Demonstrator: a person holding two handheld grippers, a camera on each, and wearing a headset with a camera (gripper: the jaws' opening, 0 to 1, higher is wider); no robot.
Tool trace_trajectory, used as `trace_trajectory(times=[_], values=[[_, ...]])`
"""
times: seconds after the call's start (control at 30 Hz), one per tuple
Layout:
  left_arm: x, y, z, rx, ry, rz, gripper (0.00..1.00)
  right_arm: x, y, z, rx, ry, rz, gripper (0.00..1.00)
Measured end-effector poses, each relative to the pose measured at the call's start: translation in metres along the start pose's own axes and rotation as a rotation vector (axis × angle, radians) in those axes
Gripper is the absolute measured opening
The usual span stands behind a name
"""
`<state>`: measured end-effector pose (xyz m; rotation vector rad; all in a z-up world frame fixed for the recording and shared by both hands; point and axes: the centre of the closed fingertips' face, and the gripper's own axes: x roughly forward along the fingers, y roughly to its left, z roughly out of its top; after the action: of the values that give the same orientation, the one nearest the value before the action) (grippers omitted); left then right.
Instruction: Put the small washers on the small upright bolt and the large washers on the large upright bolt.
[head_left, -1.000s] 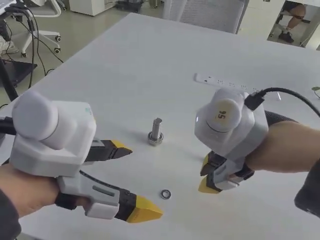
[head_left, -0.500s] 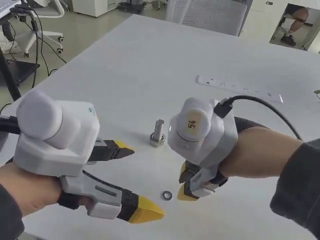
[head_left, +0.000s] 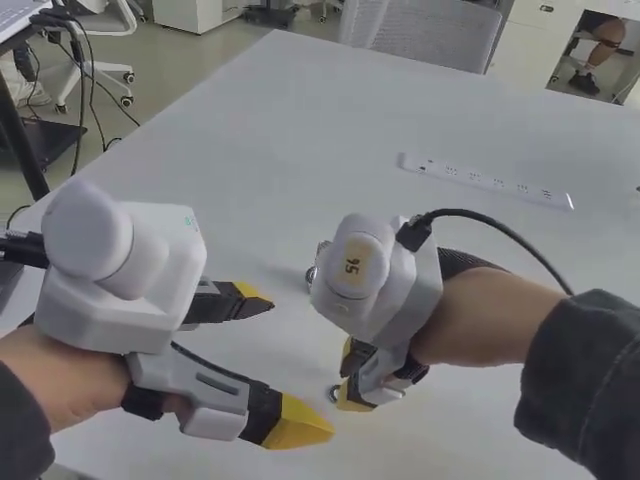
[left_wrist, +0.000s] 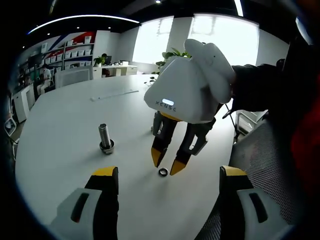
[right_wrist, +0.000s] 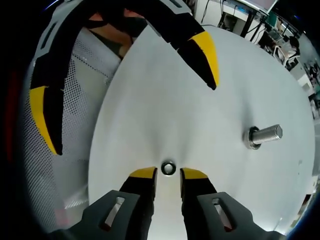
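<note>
On table (head_left: 300, 150): right tongs (right_wrist: 168, 173) narrowly parted around washer (right_wrist: 168, 168); left tongs (head_left: 283, 366) wide, empty.

White power strip (head_left: 487, 182) on table (head_left: 250, 120)

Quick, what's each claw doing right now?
Left claw: open, holding nothing.
Right claw: slightly open, tips either side of the washer, not gripping it.

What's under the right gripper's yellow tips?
A small washer lies flat on the white table, right at the gap between the tips of the right gripper. In the head view, the gripper covers most of it.
</note>
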<state>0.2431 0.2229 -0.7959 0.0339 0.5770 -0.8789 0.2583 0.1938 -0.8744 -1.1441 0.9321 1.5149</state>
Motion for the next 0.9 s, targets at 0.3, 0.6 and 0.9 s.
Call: trace_trajectory(times=[0.3, 0.6, 0.9], values=[[0.0006, -0.0006, 0.0005, -0.001, -0.002, 0.001, 0.83, 0.0040, -0.0002, -0.0021, -0.016, 0.011, -0.008, 0.19], [0.0004, -0.0011, 0.0011, -0.003, -0.006, 0.001, 0.83, 0.0045, 0.0031, -0.0019, -0.052, 0.016, -0.030, 0.17], [0.0005, -0.0023, 0.0012, 0.000, -0.007, -0.002, 0.82, 0.0047, 0.0037, -0.0024, -0.050, 0.007, -0.030, 0.15]])
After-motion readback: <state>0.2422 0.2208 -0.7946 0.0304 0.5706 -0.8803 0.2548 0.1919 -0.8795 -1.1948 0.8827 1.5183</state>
